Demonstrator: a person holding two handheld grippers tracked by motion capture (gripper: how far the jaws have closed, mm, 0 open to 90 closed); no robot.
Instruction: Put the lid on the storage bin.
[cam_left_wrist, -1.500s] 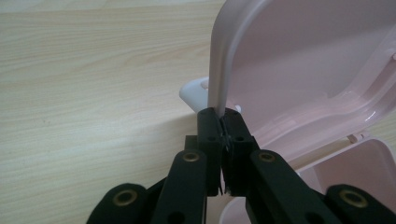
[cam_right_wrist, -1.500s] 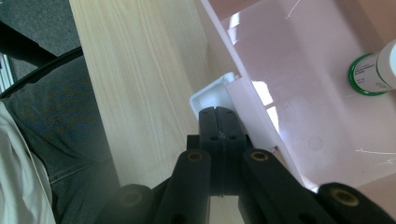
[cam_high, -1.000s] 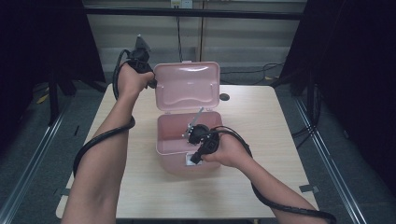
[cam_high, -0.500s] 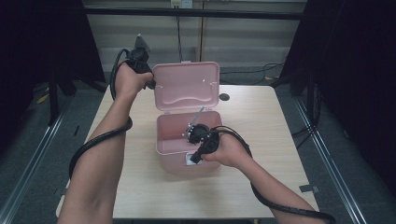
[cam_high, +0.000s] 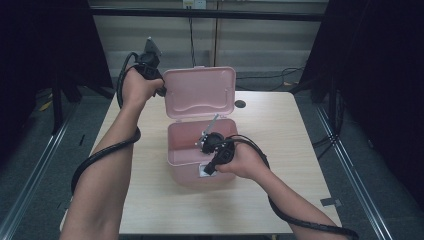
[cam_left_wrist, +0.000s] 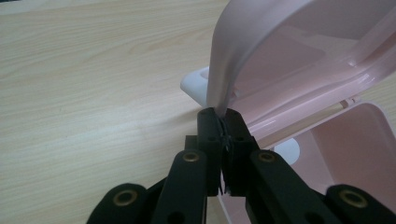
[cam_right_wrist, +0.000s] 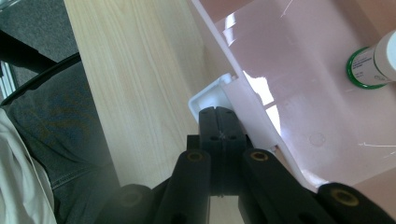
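Note:
A pink plastic box (cam_high: 187, 150) stands in the middle of the table with its lid (cam_high: 200, 92) raised upright. My left gripper (cam_high: 161, 91) is shut on the lid's left edge (cam_left_wrist: 219, 88), which runs up from between the pressed jaws. My right gripper (cam_high: 209, 167) is at the box's front wall, its jaws pressed together at the white latch (cam_right_wrist: 210, 99). Inside the box lies a white bottle with a green ring (cam_right_wrist: 371, 63).
The box sits on a light wooden table (cam_high: 280, 150). A small dark round thing (cam_high: 240, 104) lies behind the box on the right. Dark floor and black curtains surround the table. A person's trouser leg (cam_right_wrist: 56, 135) is near the table's front edge.

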